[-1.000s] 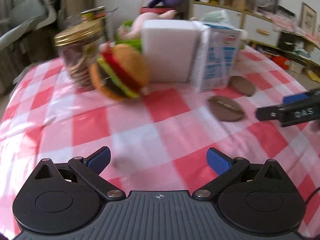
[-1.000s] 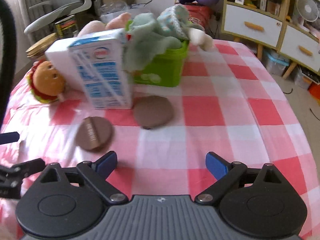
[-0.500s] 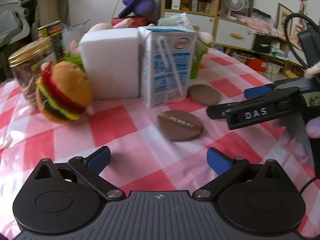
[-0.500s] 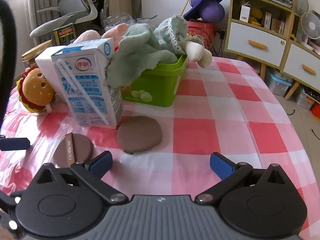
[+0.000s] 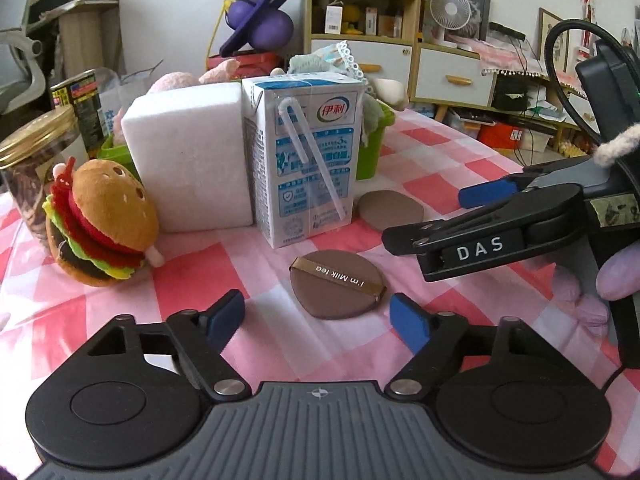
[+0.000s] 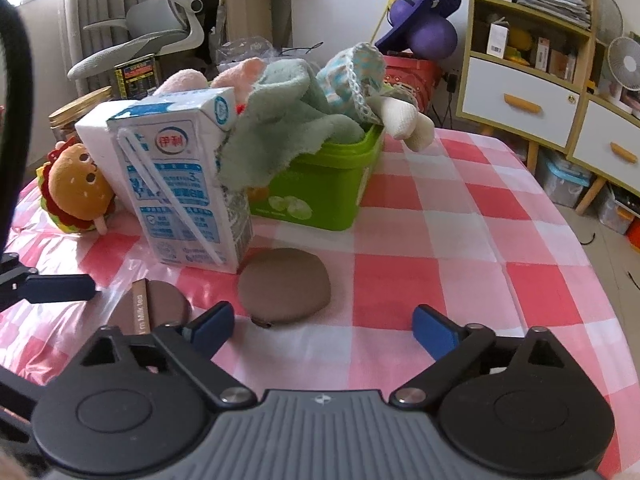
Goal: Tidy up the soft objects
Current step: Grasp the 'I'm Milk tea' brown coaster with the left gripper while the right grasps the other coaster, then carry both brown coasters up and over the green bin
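Observation:
Two brown round puffs lie on the checked cloth. The one with a ribbon (image 5: 338, 289) (image 6: 154, 307) sits just ahead of my open, empty left gripper (image 5: 318, 318). The plain one (image 5: 390, 210) (image 6: 285, 287) sits just ahead of my open, empty right gripper (image 6: 323, 326). A plush burger (image 5: 100, 226) (image 6: 76, 192) lies at the left. A green tub (image 6: 320, 196) (image 5: 370, 152) holds soft cloths and plush toys (image 6: 288, 128). The right gripper shows in the left wrist view (image 5: 432, 216).
A milk carton (image 5: 306, 156) (image 6: 180, 184) and a white foam block (image 5: 188, 156) stand between the burger and the tub. A gold-lidded jar (image 5: 30, 168) and a can (image 5: 78, 100) stand at the back left. The table edge (image 6: 592, 280) runs on the right.
Both grippers have moved forward and down toward the puffs. The left one swung right, so the ribboned puff now lies between its fingertips' line. Both stay open.

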`<move>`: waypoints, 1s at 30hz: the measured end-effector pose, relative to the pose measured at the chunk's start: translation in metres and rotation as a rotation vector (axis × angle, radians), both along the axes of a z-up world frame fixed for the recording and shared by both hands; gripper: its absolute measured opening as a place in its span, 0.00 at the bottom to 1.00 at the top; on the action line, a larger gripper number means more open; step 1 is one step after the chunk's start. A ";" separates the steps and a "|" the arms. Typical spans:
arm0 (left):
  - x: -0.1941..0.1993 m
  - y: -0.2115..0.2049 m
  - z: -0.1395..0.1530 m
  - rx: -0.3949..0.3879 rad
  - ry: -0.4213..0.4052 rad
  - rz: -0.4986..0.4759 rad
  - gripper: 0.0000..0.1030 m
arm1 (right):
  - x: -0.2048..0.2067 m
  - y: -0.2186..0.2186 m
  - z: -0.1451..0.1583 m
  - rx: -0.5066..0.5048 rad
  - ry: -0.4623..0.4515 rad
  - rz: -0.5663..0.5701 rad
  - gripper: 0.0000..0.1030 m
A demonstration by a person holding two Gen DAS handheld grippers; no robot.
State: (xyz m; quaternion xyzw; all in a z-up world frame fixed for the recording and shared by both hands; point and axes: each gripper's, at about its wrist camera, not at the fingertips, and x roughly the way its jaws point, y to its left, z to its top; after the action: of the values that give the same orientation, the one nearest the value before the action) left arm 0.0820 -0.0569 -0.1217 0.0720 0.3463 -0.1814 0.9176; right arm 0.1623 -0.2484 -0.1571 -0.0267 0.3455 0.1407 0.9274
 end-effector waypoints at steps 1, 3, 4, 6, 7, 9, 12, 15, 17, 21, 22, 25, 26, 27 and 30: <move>0.001 0.000 0.000 -0.002 0.001 -0.002 0.70 | 0.000 0.001 0.000 0.000 -0.003 0.004 0.74; 0.000 0.000 0.001 -0.007 0.001 -0.006 0.67 | 0.001 0.003 0.001 -0.001 -0.007 0.012 0.70; 0.000 0.000 0.001 -0.008 0.001 -0.008 0.65 | 0.001 0.005 0.001 0.000 -0.010 0.016 0.67; 0.002 -0.001 0.002 -0.011 0.003 -0.011 0.63 | 0.001 0.007 0.002 0.000 -0.015 0.028 0.62; 0.002 -0.001 0.002 -0.013 0.004 -0.012 0.63 | 0.001 0.008 0.003 0.000 -0.016 0.033 0.58; 0.005 -0.002 0.002 -0.017 0.006 -0.012 0.63 | 0.001 0.011 0.004 -0.001 -0.019 0.044 0.53; 0.007 -0.004 0.002 -0.023 0.008 -0.010 0.63 | 0.000 0.013 0.005 0.000 -0.022 0.059 0.42; 0.009 -0.006 0.002 -0.024 0.008 -0.008 0.61 | 0.001 0.015 0.006 -0.001 -0.022 0.067 0.32; 0.008 -0.007 0.002 -0.022 0.007 -0.005 0.56 | 0.000 0.015 0.006 -0.001 -0.020 0.069 0.31; 0.011 -0.006 0.005 -0.032 0.016 0.013 0.51 | -0.002 0.015 0.008 -0.010 -0.018 0.077 0.31; 0.011 -0.006 0.005 -0.036 0.019 0.016 0.50 | -0.002 0.015 0.008 -0.012 -0.019 0.078 0.31; 0.011 -0.004 0.009 -0.044 0.019 0.020 0.48 | -0.003 0.013 0.011 -0.011 -0.014 0.072 0.31; 0.010 -0.004 0.010 -0.046 0.017 0.021 0.47 | -0.004 0.012 0.013 -0.007 -0.014 0.070 0.31; 0.010 -0.003 0.012 -0.048 0.017 0.023 0.47 | -0.004 0.011 0.014 -0.002 -0.013 0.068 0.31; 0.007 0.000 0.014 -0.047 0.021 0.027 0.46 | -0.007 0.008 0.020 0.017 -0.007 0.064 0.31</move>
State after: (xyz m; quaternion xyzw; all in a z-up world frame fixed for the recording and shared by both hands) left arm 0.0895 -0.0569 -0.1078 0.0438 0.3524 -0.1780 0.9177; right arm 0.1558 -0.2404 -0.1375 -0.0304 0.3402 0.1732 0.9238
